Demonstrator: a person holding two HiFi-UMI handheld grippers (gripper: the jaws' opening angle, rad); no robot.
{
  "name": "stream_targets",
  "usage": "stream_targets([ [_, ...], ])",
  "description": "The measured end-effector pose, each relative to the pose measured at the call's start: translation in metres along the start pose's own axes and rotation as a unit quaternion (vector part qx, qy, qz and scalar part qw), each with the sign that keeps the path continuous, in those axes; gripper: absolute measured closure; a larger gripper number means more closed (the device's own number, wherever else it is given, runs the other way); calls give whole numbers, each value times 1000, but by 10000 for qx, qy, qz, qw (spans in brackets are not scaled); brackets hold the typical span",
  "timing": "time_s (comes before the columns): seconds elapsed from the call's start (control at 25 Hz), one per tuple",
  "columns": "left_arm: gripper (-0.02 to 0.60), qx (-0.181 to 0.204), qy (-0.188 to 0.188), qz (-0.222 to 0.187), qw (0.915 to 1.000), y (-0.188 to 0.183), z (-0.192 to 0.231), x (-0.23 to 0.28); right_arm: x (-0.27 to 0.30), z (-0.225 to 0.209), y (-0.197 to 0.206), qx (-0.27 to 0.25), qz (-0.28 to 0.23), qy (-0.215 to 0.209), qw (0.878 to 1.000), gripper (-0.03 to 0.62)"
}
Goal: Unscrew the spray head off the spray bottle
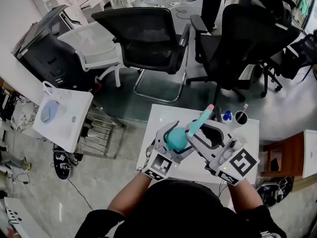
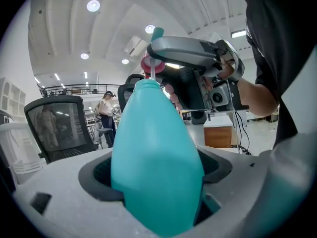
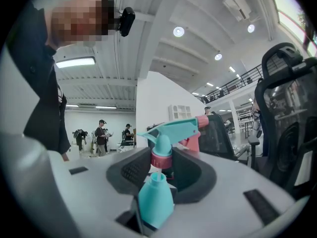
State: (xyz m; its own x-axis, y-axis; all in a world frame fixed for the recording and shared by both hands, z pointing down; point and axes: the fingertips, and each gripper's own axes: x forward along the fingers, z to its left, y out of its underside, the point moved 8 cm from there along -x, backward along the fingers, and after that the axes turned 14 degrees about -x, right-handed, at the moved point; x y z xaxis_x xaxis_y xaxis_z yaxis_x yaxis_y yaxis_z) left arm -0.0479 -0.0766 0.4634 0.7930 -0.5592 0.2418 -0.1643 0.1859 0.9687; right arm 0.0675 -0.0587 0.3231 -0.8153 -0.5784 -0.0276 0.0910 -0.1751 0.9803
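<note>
My left gripper [image 1: 172, 142] is shut on the body of the teal spray bottle [image 1: 176, 138], held up in front of me over the white table [image 1: 161, 114]. The bottle [image 2: 156, 157] fills the left gripper view between the grey pads. My right gripper [image 3: 161, 163] is shut on the pink collar [image 3: 161, 159] of the spray head [image 3: 174, 131], which is teal with a pink nozzle tip. The collar sits just above the bottle's bare neck [image 3: 157, 178], with a thin white tube [image 2: 152, 75] showing in the gap between them. In the head view the spray head [image 1: 200, 119] sticks out past the right gripper [image 1: 197, 133].
On the table's far right stand a black cup [image 1: 241, 116] and a small blue thing [image 1: 227, 115]. Two black office chairs [image 1: 148, 36] and a white one stand beyond the table. A wooden cabinet [image 1: 280, 157] is at the right, and people stand in the background.
</note>
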Motion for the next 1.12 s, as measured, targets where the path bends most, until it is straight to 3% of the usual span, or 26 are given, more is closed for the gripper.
stream_targets([
  [0.2, 127, -43, -19, 112, 9999, 7, 3, 4, -5, -4, -11, -81, -118, 114, 9998, 457],
  [0.84, 127, -473, -369, 1058, 9926, 88, 28, 13, -25, -18, -48, -715, -299, 616, 9951, 457],
  [1.12, 127, -641, -506, 1007, 9916, 91, 35, 11, -29, -23, -39, -741, -182, 763, 9942, 457],
])
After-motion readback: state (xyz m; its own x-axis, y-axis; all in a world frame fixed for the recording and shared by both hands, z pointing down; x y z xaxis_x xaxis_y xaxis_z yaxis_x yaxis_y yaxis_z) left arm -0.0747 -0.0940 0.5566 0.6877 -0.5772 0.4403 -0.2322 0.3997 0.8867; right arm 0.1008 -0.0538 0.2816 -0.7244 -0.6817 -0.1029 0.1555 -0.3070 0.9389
